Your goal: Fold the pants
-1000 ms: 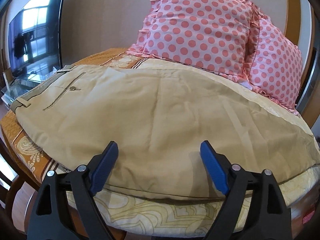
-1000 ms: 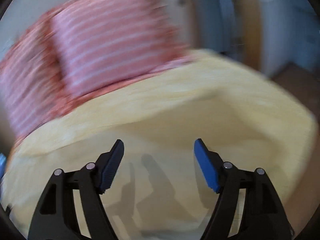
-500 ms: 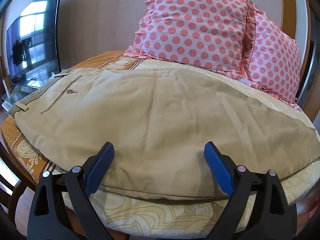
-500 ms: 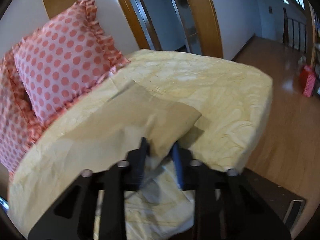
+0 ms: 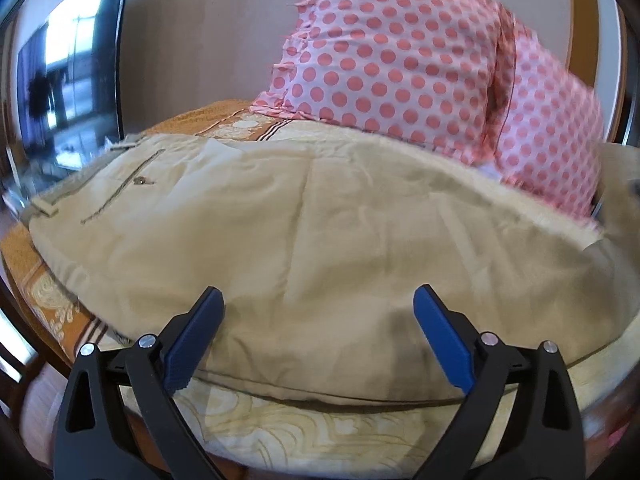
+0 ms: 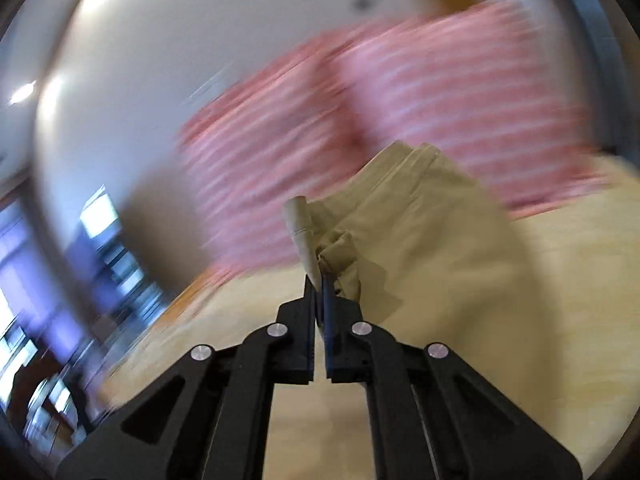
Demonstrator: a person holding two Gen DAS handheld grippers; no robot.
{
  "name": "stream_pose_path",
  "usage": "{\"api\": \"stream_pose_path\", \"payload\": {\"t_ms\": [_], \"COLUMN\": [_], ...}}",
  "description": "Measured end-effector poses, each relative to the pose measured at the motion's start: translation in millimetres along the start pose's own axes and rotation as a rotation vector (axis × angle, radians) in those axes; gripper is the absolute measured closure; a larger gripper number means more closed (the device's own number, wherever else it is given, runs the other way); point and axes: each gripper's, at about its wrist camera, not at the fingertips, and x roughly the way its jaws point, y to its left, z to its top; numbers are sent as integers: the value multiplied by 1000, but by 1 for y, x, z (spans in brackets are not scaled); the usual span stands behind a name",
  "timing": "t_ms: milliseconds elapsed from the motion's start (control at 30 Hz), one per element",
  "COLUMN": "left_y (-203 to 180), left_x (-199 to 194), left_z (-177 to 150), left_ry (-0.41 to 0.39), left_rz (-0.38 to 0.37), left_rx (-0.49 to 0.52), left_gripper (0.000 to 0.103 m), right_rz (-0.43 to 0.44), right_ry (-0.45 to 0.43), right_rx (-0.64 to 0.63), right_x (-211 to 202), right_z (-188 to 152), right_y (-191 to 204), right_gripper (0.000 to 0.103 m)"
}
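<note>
While the right hand-held gripper (image 6: pixel 320 292) is clamped on the hem end of the pants (image 5: pixel 320 232), lifted off the bed (image 5: pixel 280 432), the rest lies flat, waistband toward the television (image 5: pixel 60 80), pillows (image 5: pixel 400 60) behind. Left hand-held gripper (image 5: pixel 316 336): jaws apart, hovering at the near seam, holding nothing. Advice to self: carry the hem low toward the waistband, edges matched; left pins the fold line.
</note>
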Motion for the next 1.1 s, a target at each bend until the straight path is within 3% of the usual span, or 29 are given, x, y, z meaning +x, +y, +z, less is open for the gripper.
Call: {"api": "stream_pose_path", "payload": {"t_ms": [67,133,200,400,533,600,667,700,800,867,1000,1100], "left_y": [9,19,35,92,117,130,139,142,154,162,171,170], "left_x": [-11,-21,-31,-48,-52,-53,-55,-56,-57,-54,-51,-50], "left_z": [4,6,9,20,21,19,17,17,16,16,14,13], "left_ry": [-21,-42,-64,-110,-114,-109,-108,-109,-104,-90,-70,-65], "left_rz": [-30,-7,39,142,160,166,181,189,205,199,170,177], "left_rx": [-57,-87,-113,-253,-352,-403,-423,-428,-459,-496,-554,-545], "left_gripper": [6,6,6,6,6,6,6,6,6,6,6,6], "right_rz": [76,126,134,194,220,224,267,266,179,115,51,34], "right_ry": [145,307,383,304,384,434,424,397,351,388,425,430], "right_rx": [-46,-76,-85,-103,-169,-217,-211,-215,-246,-286,-424,-439], "right_x": [46,89,109,96,106,109,101,97,93,103,112,118], "right_z": [-29,-66,-89,-78,-104,-117,-120,-116,-108,-111,-120,-123], "right_y": [34,59,72,97,119,130,128,130,128,128,144,142], "right_gripper": [101,101,101,101,99,86,66,63,62,63,63,68]}}
